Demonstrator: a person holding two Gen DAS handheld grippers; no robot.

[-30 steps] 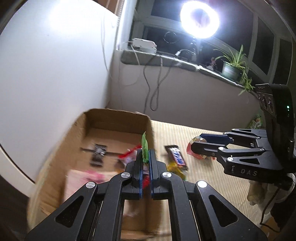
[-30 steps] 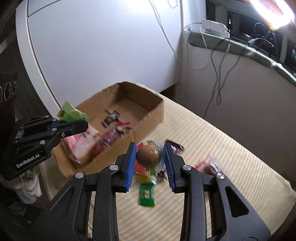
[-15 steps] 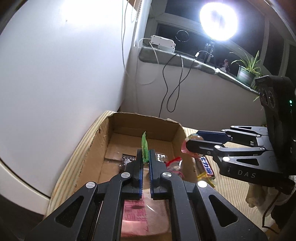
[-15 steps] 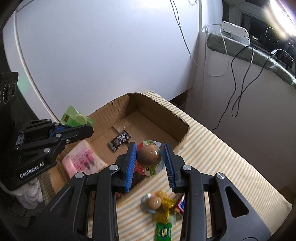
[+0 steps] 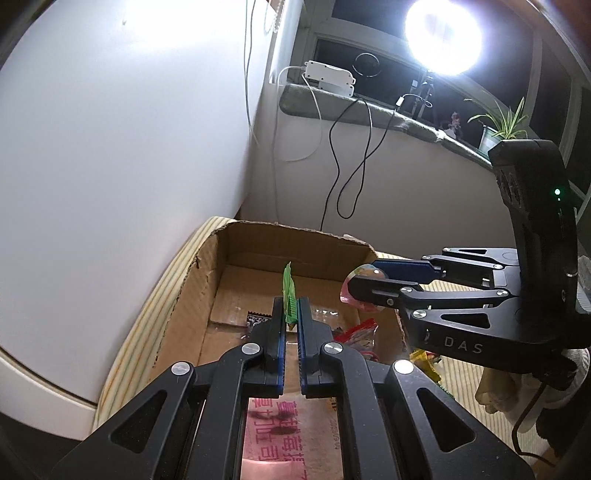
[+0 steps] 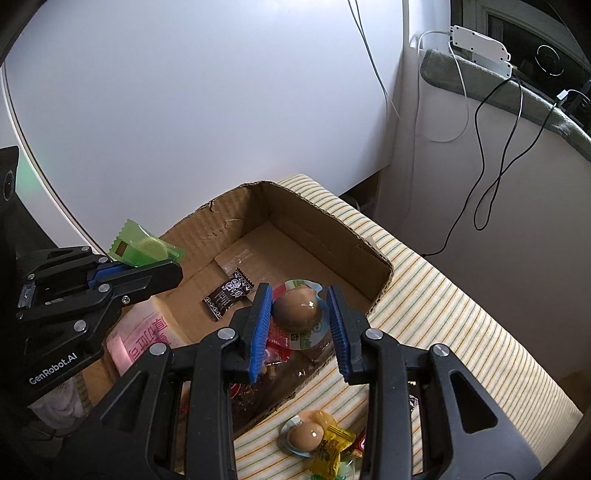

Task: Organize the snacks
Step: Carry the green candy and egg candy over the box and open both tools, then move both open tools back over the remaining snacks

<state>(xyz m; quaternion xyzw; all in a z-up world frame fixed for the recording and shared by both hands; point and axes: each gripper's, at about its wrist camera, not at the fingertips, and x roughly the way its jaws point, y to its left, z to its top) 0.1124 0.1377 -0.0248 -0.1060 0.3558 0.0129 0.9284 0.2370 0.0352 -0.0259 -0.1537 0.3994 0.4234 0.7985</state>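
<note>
Currently the left gripper (image 5: 291, 314) has its jaws pressed nearly together on a green snack packet (image 5: 289, 295), held edge-on in its own view; from the right wrist view the same packet (image 6: 144, 249) shows flat, green with a round pale piece inside, sticking out past the left gripper (image 6: 162, 267). The right gripper (image 6: 297, 314) pinches a packaged brown egg (image 6: 295, 308) between its blue pads (image 6: 258, 325), the jaws set fairly wide around it. Both grippers hang above the cardboard box (image 6: 332, 236), which sits on a striped cloth surface (image 6: 461, 314). In the left wrist view the right gripper (image 5: 364, 282) reaches in from the right over the box's right wall (image 5: 369, 254), the egg pack only partly visible at its tip. Inside the box: a small dark sachet (image 6: 229, 293) lies on the floor near the middle, a pink packet with printed characters (image 6: 144, 336) at the near end under the left gripper, and red wrappers (image 5: 356, 334) toward the right wall, possibly more than one, blurred. Outside the box, near its corner on the cloth, lie a second egg pack (image 6: 304, 434) and a yellow wrapper (image 6: 330, 448), touching each other. Behind stand a white wall panel (image 6: 184, 110), a ledge with a white power strip (image 6: 478, 40) and hanging cables (image 6: 495, 162); a bright ring light (image 5: 443, 35) and a potted plant (image 5: 498, 125) are on the sill.
</note>
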